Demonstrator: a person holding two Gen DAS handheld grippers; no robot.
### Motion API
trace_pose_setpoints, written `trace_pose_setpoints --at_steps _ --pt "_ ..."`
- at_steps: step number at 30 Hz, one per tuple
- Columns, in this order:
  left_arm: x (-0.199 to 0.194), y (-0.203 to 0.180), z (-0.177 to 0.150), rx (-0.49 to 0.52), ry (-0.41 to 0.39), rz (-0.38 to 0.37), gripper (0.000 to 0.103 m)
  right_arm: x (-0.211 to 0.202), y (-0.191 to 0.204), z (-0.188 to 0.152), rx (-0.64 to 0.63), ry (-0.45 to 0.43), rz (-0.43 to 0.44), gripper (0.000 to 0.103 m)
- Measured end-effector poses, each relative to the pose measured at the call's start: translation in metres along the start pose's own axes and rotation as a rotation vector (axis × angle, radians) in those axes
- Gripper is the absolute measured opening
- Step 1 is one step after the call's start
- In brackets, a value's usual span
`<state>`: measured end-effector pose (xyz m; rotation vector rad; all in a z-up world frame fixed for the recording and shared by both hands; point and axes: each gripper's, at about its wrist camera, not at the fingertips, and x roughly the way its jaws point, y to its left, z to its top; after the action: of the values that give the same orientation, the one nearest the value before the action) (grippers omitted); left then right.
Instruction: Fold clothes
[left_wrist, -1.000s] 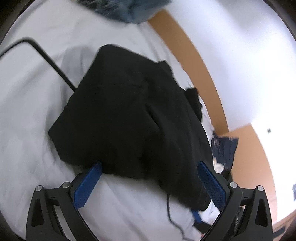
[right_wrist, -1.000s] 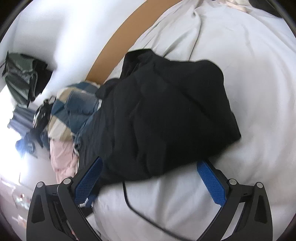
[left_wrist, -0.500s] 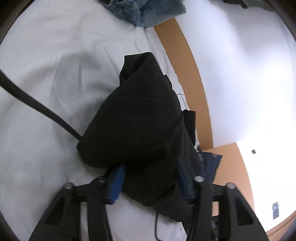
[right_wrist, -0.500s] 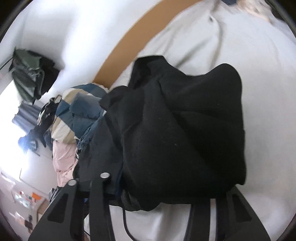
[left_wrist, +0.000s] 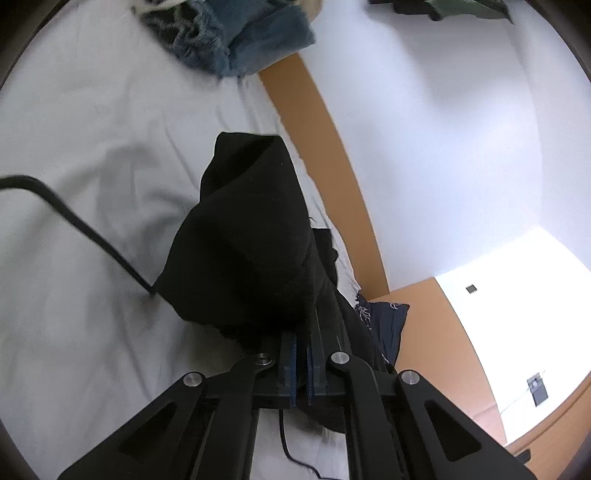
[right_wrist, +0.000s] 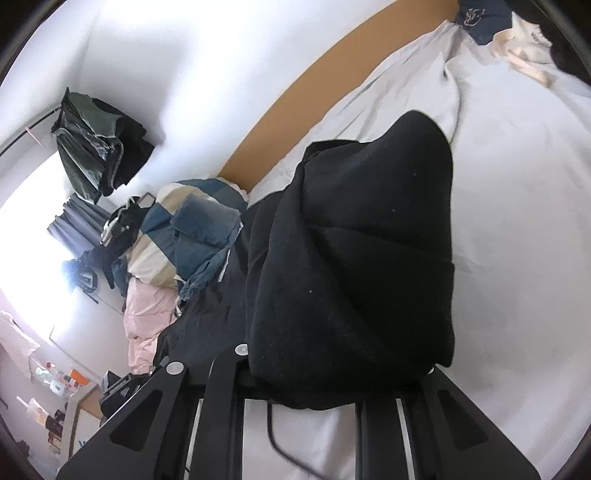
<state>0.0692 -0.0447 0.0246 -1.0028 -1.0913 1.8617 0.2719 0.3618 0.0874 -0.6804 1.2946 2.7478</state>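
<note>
A black garment (left_wrist: 251, 240) lies bunched on the white bed sheet (left_wrist: 92, 129), its near edge lifted. My left gripper (left_wrist: 301, 363) is shut on that edge, and the blue pads (left_wrist: 288, 365) are nearly touching with black cloth pinched between them. In the right wrist view the same black garment (right_wrist: 351, 240) drapes over my right gripper (right_wrist: 325, 373). Its fingertips are hidden under the cloth, and the arms are drawn in tight on a thick fold.
A black cable (left_wrist: 55, 206) crosses the sheet and runs under the garment. Denim (left_wrist: 229, 33) lies at the far end. A pile of checked, denim and pink clothes (right_wrist: 173, 240) sits by the wooden bed frame (right_wrist: 314, 103). A dark jacket (right_wrist: 92, 140) hangs on the wall.
Both grippers went from wide open around the garment's edge to shut on it. The black cloth has been gathered and pulled up toward the cameras.
</note>
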Motion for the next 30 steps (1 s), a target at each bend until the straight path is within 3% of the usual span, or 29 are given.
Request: trace_pose_setpoints --at_steps 4,10,13,15,21,25,27,29,30 --pt "-0.023 -0.021 -0.009 0.082 0.005 0.001 0.003 -0.034 0.017 -0.012 -0.046 -0.029 0.026 0.017" --pt "-0.075 -0.042 -0.024 0.088 -0.068 -0.060 0.003 -0.065 0.037 -0.019 -0.041 -0.001 0.060 0.017" --pt "-0.079 -0.059 -0.029 0.125 -0.055 -0.042 0.003 -0.081 0.057 -0.020 -0.106 0.019 0.047 0.020" --pt "-0.067 -0.065 -0.017 0.123 -0.041 -0.010 0.003 -0.078 0.062 -0.012 -0.113 0.038 0.025 0.021" --pt "-0.045 -0.061 0.013 -0.014 0.024 0.062 0.004 -0.041 0.051 0.032 -0.027 0.106 -0.024 0.031" --pt "-0.011 -0.081 0.050 -0.010 0.053 0.113 0.004 -0.016 0.044 0.061 0.031 0.150 -0.057 0.034" --pt "0.014 -0.087 0.068 0.010 0.040 0.181 0.005 -0.003 0.040 0.076 0.060 0.173 -0.074 0.037" --pt "0.039 -0.091 0.084 0.048 0.017 0.277 0.009 0.010 0.037 0.091 0.089 0.195 -0.090 0.049" --pt "0.054 -0.090 0.091 0.076 0.012 0.339 0.010 0.020 0.034 0.097 0.092 0.196 -0.094 0.061"
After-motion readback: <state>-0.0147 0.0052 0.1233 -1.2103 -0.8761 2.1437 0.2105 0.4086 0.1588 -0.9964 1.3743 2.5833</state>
